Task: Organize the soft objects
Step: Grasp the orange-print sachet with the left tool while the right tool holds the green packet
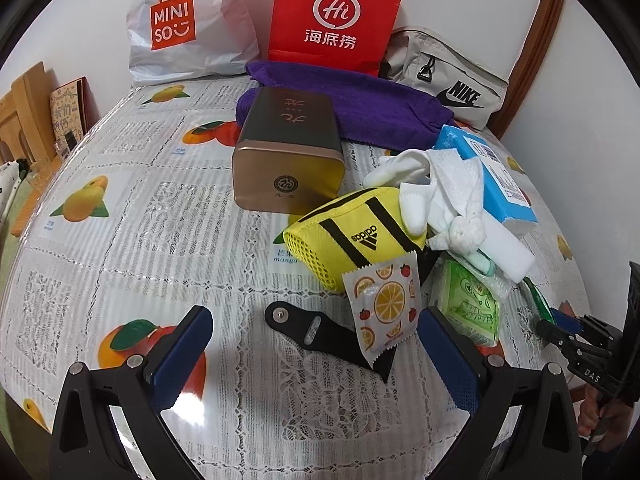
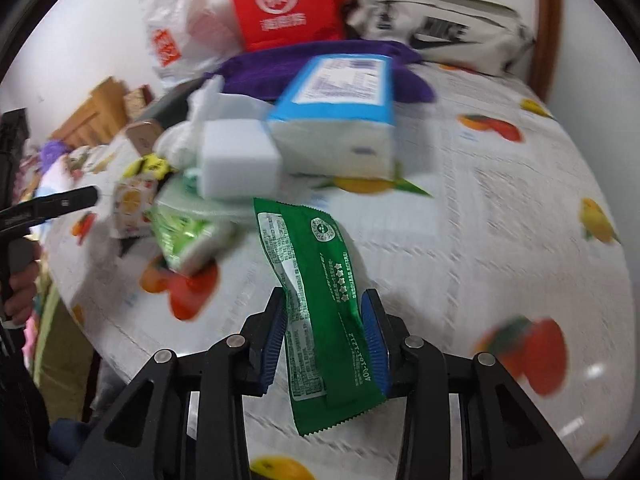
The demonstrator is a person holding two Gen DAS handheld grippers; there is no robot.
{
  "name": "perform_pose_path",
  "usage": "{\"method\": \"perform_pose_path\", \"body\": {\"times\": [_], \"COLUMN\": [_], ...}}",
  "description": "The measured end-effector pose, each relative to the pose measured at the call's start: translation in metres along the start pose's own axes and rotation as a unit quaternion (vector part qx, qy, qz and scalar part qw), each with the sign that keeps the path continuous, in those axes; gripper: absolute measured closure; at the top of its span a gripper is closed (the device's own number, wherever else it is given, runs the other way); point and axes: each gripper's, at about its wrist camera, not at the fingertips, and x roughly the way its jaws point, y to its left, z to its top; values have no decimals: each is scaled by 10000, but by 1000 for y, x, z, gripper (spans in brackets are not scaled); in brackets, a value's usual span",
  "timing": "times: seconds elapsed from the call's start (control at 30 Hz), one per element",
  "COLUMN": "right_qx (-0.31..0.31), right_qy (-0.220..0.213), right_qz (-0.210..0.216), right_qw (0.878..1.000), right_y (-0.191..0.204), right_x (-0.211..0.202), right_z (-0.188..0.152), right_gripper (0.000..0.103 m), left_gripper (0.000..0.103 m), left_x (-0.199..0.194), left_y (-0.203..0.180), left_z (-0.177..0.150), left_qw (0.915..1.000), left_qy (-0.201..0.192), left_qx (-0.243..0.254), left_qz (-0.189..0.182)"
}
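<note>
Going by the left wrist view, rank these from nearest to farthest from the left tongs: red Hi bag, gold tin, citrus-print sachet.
1. Citrus-print sachet: just ahead of the open left tongs, toward their right finger.
2. Gold tin: mid-table, lying on its side.
3. Red Hi bag: upright against the back wall.

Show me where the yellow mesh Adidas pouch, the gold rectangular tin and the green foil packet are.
yellow mesh Adidas pouch (image 1: 356,236): left wrist view, logo panel.
gold rectangular tin (image 1: 289,184): left wrist view, front face.
green foil packet (image 2: 320,304): right wrist view, middle, between the pads.
</note>
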Motion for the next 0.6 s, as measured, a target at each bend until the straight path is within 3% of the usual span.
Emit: {"method": "perform_pose_path", "body": {"times": [0.13,0.23,0.3,0.4,0.6], "right_qx": [145,88,-18,-325,-295], "right_qy": [118,49,-12,-125,-252], "right_qz": [-204,-215,-332,-549,-462], "right_qw": [9996,9997,9994,9979,9982], "right_y": [-6,-2,3,12,10], "right_x": [7,12,17,20,18], "right_z": [-1,2,3,2,1], "right_gripper": [58,45,44,51,61], "left_gripper": [0,0,0,0,0], "left_x": [4,8,14,19,20], "left_y": [2,7,12,14,-1], "left_z": [-4,-8,-9,-11,-7], "left_qw": [9999,9996,9993,9987,9994], "left_qy": [97,178,274,376,214], "left_qx": [94,95,34,63,286], "left_qz": [94,205,260,342,2]}}
